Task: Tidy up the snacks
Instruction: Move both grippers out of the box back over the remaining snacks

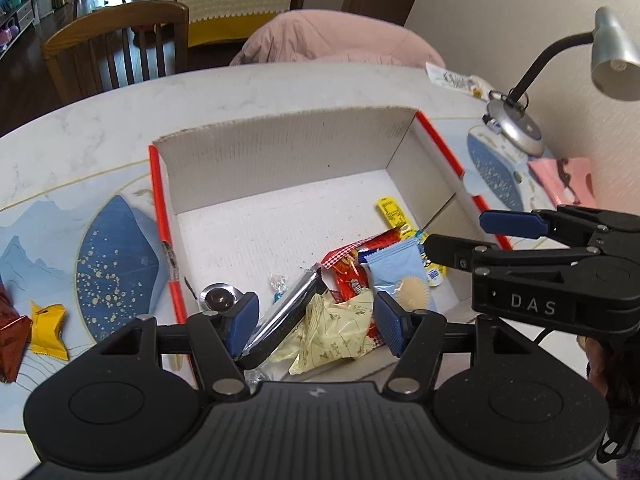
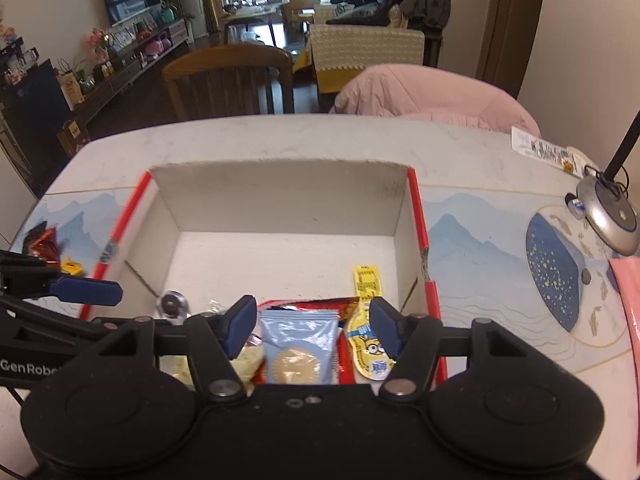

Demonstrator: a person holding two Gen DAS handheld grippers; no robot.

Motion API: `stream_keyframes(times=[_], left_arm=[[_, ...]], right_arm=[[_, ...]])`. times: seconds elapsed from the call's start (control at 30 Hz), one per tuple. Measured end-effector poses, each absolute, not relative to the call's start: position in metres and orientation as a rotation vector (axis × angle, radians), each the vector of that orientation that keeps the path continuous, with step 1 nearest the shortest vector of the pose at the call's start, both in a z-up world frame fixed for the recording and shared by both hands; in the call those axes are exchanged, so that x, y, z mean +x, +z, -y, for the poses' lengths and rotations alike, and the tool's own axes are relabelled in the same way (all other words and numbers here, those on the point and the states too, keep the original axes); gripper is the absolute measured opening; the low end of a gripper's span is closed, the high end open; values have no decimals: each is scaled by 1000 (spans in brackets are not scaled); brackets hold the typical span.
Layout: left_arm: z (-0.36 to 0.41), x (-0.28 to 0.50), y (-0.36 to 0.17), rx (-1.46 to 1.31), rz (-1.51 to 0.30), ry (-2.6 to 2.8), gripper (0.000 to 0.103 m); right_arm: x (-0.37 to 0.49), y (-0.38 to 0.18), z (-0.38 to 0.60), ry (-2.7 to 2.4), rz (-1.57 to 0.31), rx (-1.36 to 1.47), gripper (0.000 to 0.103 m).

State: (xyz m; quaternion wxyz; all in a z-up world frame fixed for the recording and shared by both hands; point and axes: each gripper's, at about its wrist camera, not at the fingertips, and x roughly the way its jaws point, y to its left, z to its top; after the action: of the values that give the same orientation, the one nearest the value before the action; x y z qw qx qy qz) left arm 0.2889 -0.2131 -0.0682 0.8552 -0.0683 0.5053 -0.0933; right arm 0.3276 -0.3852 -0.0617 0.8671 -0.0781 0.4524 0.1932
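Snacks piled in near-right part of cardboard box (image 1: 280, 152), w/ white inside and red edges, on table (image 1: 100, 120).

Left gripper (image 1: 316, 320): fingers apart, gripping nothing; blue pads either side of pile, no contact visible. Between them in left wrist view: silver stick pack (image 1: 288, 308) lying at a slant, pale yellow wrapper (image 1: 336, 336) just beside it. Small round silver piece (image 1: 218, 298) near box's left wall, by left pad.

Right gripper (image 2: 312, 324): fingers apart too, empty, hovering over same corner. Seen from left wrist as black body w/ blue pads at right edge (image 1: 480, 236). Below it in right wrist view: light blue biscuit pack (image 2: 298, 348) w/ round cookie print, flat, on top of red snack bag (image 2: 304, 304). Yellow cartoon pouch (image 2: 368, 348) touching blue pack's right side, partly under right pad. Yellow stick sachet (image 2: 366, 282) further back, near box's right wall.

Outside box, left on table: small yellow candy pack (image 1: 48, 330) beside red foil pack (image 1: 12, 336). Right side: desk lamp (image 1: 516, 128) w/ silver base, pink packet (image 1: 564, 180) near it. White snack bag (image 1: 456, 78) at far right table edge. Wooden chair (image 1: 116, 48) behind table.
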Motion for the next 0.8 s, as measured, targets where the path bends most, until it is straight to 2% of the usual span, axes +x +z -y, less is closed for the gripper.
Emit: stream_keyframes(times=[0.1,0.33,0.7,0.8], left_arm=[[207,279,-57,-147,-1032,-205,63],[184,252,-34,-163,-965,-212,66],[119,201,-13,-220,-894,-172,68],[97,187,-13,-230,-882,-142,72]], right_arm=[[317,-50,379,424,-919,-159,68],[295,-26,362,458,-862,-156,71],[256,-5,317,533,-788,-131,88],[244,-3,299,571,-773,-133,92]])
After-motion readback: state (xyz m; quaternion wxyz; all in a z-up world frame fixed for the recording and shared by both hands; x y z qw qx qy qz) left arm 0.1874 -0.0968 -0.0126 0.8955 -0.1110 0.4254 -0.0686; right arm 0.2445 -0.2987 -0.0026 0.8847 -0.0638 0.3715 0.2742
